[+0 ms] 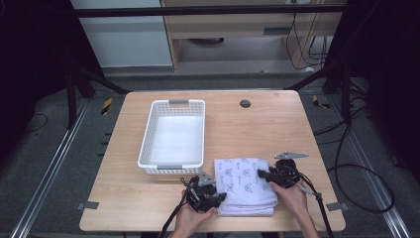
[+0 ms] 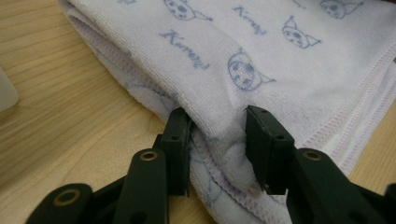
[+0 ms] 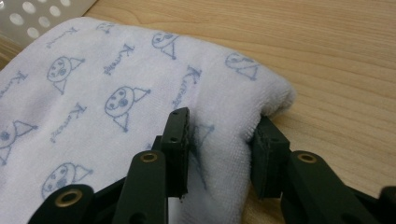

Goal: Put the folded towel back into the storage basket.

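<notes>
A folded white towel (image 1: 246, 184) printed with blue cat faces lies on the wooden table (image 1: 148, 198) near its front edge. My left gripper (image 1: 221, 196) holds the towel's front left edge. In the left gripper view the jaws (image 2: 217, 122) are closed on a bunched fold of the towel (image 2: 261, 42). My right gripper (image 1: 260, 173) comes in from the right onto the towel's right side. In the right gripper view its jaws (image 3: 224, 123) pinch the rounded folded edge of the towel (image 3: 93, 79).
A white perforated basket (image 1: 147, 139) with nothing in it stands just behind and left of the towel; its wall shows at the top left of the right gripper view (image 3: 32, 14). A round dark grommet (image 1: 245, 103) sits at the table's far side. Cables trail off the front edge.
</notes>
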A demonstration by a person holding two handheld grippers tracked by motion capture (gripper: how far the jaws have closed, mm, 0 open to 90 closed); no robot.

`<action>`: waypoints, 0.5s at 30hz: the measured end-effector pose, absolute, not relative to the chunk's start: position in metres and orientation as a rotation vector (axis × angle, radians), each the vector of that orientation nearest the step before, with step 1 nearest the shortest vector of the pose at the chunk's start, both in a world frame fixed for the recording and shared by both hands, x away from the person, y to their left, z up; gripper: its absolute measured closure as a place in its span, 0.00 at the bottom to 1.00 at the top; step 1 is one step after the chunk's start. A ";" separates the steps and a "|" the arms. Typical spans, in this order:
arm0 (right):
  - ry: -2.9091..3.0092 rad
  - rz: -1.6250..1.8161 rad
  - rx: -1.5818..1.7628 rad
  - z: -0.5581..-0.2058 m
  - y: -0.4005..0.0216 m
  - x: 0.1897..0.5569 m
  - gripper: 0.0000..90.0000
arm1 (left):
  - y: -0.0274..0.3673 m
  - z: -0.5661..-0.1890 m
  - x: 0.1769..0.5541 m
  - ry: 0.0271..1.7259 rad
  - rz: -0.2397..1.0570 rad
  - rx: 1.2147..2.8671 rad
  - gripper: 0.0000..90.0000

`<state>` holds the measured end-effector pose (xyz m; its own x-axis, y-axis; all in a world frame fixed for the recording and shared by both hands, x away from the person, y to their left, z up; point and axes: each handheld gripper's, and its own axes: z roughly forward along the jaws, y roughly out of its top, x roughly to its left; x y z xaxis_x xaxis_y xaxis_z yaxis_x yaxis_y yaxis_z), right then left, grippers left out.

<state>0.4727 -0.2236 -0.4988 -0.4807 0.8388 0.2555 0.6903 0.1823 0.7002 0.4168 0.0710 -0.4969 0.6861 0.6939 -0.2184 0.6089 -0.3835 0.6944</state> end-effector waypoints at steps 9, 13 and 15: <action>2.257 1.156 1.475 -0.496 -0.221 0.472 0.77 | 0.070 -0.496 0.414 0.986 0.153 2.101 0.78; 2.256 1.155 1.471 -0.495 -0.221 0.472 0.78 | 0.071 -0.496 0.414 0.990 0.151 2.087 0.80; 2.257 1.153 1.474 -0.495 -0.221 0.472 0.79 | 0.071 -0.495 0.414 0.993 0.144 2.083 0.81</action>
